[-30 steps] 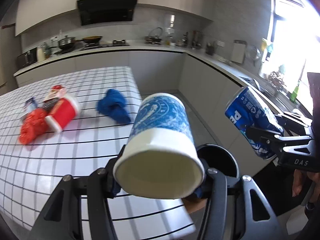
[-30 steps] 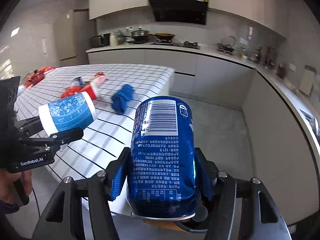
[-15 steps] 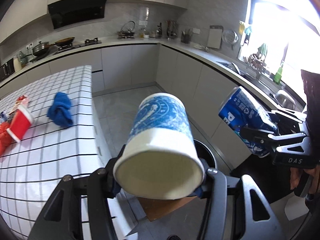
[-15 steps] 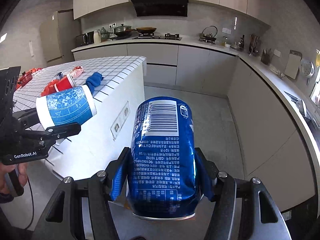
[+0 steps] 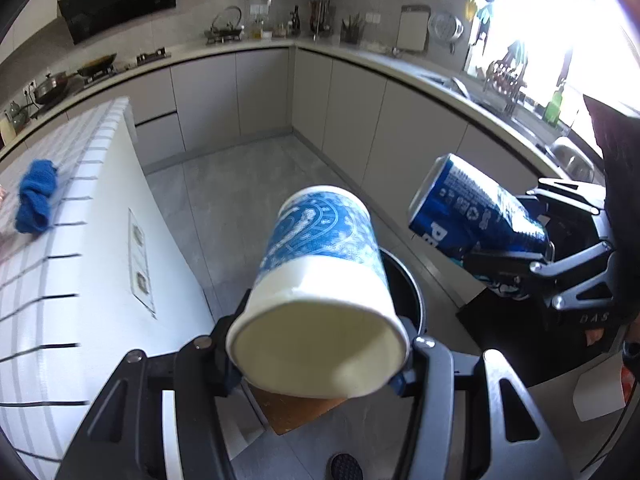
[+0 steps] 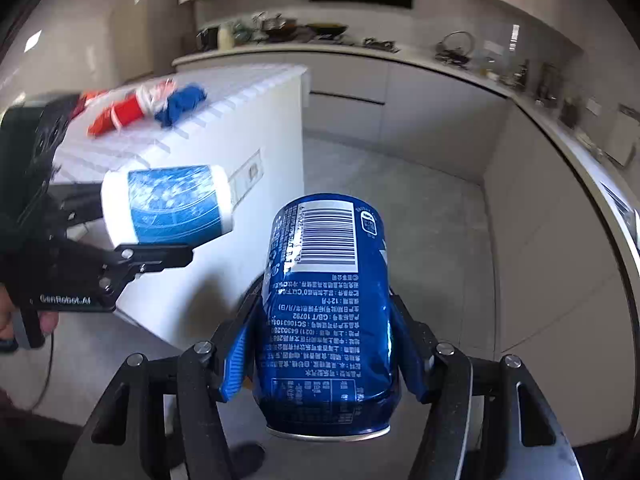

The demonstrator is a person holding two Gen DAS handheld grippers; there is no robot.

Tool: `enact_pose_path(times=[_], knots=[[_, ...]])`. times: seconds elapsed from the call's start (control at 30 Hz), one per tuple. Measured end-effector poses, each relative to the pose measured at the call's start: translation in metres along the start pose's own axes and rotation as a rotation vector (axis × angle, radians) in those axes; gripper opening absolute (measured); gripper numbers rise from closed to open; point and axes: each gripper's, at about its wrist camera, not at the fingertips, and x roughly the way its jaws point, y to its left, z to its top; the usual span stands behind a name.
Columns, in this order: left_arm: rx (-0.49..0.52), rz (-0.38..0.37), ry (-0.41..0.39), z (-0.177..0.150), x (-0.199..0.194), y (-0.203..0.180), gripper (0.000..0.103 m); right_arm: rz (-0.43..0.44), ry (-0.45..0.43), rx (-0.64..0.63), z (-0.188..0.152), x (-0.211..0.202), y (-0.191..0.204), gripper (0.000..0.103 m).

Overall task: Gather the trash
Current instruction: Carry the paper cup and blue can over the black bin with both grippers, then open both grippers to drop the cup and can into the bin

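My left gripper [image 5: 320, 356] is shut on a blue-and-white paper cup [image 5: 320, 284], its pale end toward the camera. That cup [image 6: 168, 204] and the left gripper [image 6: 132, 240] also show at the left of the right wrist view. My right gripper [image 6: 324, 344] is shut on a dented blue soda can [image 6: 326, 316], barcode side up. The can [image 5: 472, 212] hangs at the right in the left wrist view. A black round bin [image 5: 404, 292] stands on the floor just behind and below the cup, mostly hidden by it.
The white island counter [image 5: 100, 264] with a grid-lined top is at the left, carrying a blue cloth [image 5: 36, 196] and red wrappers [image 6: 120, 114]. Grey cabinets [image 5: 400, 140] line the back and right. A brown board [image 5: 296, 412] lies by the bin on the grey floor [image 6: 400, 208].
Both grippers have swung off the island top toward the floor and sunk, still holding cup and can. The counter slid to the left and the black bin came into view beneath the cup.
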Motion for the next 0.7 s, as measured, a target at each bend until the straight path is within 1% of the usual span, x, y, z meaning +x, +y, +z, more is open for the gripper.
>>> enact_pose_path(times=[0.17,0.23,0.27,0.3,0.33,0.37,0.43,0.57,0.7], knots=[[-0.002,-0.011,0.042,-0.002,0.032,-0.004,0.056,0.061,0.047,-0.063,-0.009,0.04,-0.019,0.064],[-0.006,-0.057,0.058,-0.004,0.046,-0.004,0.068,0.103,0.059,-0.086,-0.011,0.059,-0.025,0.065],[-0.013,-0.059,0.055,-0.007,0.053,-0.002,0.083,0.117,0.057,-0.103,-0.012,0.07,-0.028,0.074],[-0.021,0.007,0.069,-0.012,0.063,0.001,0.098,0.103,0.056,-0.106,-0.014,0.08,-0.031,0.089],[-0.037,0.049,0.09,-0.017,0.071,0.006,0.098,0.08,0.098,-0.104,-0.017,0.096,-0.035,0.103],[-0.057,0.047,0.107,-0.019,0.074,0.01,0.098,0.087,0.14,-0.1,-0.02,0.108,-0.041,0.103],[-0.113,0.059,0.148,-0.027,0.078,0.018,0.098,0.07,0.168,-0.054,-0.026,0.122,-0.056,0.103],[-0.147,0.107,0.153,-0.034,0.071,0.02,0.098,0.06,0.152,0.048,-0.035,0.121,-0.076,0.103],[-0.161,0.157,0.144,-0.033,0.068,0.018,0.098,0.026,0.146,0.081,-0.036,0.119,-0.078,0.103]])
